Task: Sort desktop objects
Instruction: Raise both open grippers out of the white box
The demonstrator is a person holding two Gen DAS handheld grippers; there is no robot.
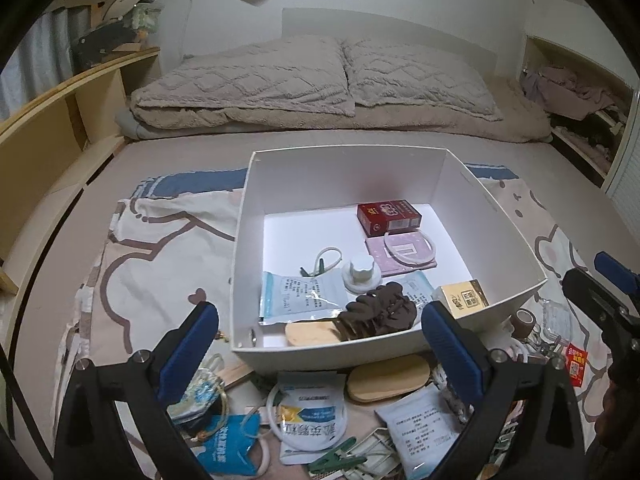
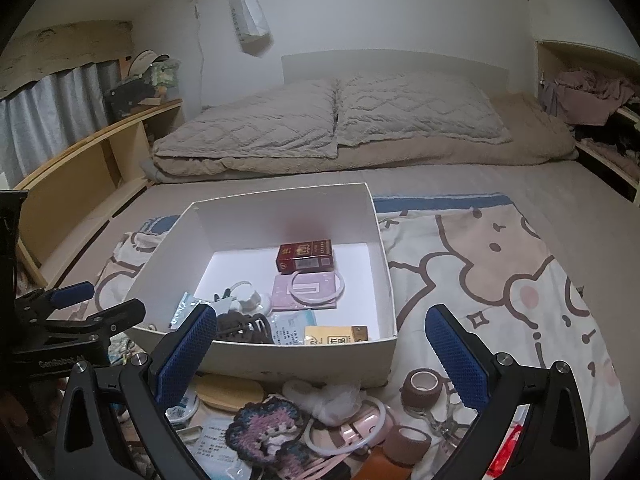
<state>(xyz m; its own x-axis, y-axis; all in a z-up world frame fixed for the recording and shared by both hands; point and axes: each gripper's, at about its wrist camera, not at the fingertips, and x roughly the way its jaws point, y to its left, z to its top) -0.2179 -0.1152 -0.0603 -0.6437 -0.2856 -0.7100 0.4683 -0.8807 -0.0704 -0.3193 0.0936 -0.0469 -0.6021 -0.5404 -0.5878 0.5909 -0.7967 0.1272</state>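
Observation:
A white open box (image 1: 492,216) (image 2: 384,264) stands on a patterned cloth on the bed. Inside lie a red packet (image 1: 389,217) (image 2: 306,255), a pink card with a white ring (image 1: 402,254), a white cap (image 1: 361,272), a foil sachet (image 1: 298,296), a brown hair claw (image 1: 380,312) and a gold box (image 1: 460,300). My left gripper (image 1: 320,340) is open at the box's near wall, nothing between its fingers. My right gripper (image 2: 320,348) is open too, over the loose pile. Its arm shows at the right edge of the left wrist view.
In front of the box lie a wooden oval (image 1: 388,376), sachets (image 1: 312,420), a green clip (image 1: 336,460), a crocheted coaster (image 2: 266,432), tape rolls (image 2: 422,388), white rings (image 2: 348,428) and scissors (image 2: 440,420). Pillows and a folded duvet (image 1: 312,84) lie beyond. Wooden shelves (image 1: 60,120) line the left.

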